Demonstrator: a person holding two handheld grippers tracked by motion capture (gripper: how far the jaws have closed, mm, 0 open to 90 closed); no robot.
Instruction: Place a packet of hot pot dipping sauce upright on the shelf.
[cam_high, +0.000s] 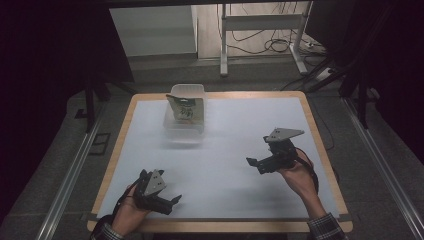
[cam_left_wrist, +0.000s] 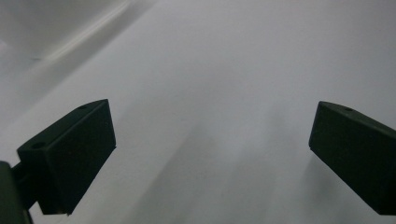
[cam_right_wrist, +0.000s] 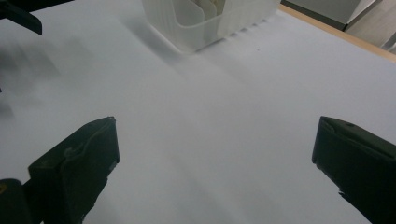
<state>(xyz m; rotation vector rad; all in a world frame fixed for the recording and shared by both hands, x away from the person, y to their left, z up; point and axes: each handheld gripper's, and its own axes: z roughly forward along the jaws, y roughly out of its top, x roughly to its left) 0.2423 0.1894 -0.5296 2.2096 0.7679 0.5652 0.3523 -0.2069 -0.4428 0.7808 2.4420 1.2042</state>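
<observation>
I am holding both tools released: the pouch (cam_high: 185, 110) in the bin (cam_high: 186, 131) is standing ahead, slightly nearer my right tool (cam_high: 262, 161) than my left tool (cam_high: 170, 200).

The left gripper (cam_left_wrist: 212, 154) looks down along its two black jaws, which stand wide apart with nothing between them, one at the lower left and one at the lower right. Beneath them lies the bare white table surface (cam_left_wrist: 233, 70), crossed by soft grey shadows. In the upper left corner sits a blurred pale shape (cam_left_wrist: 42, 28), too indistinct to identify.
</observation>
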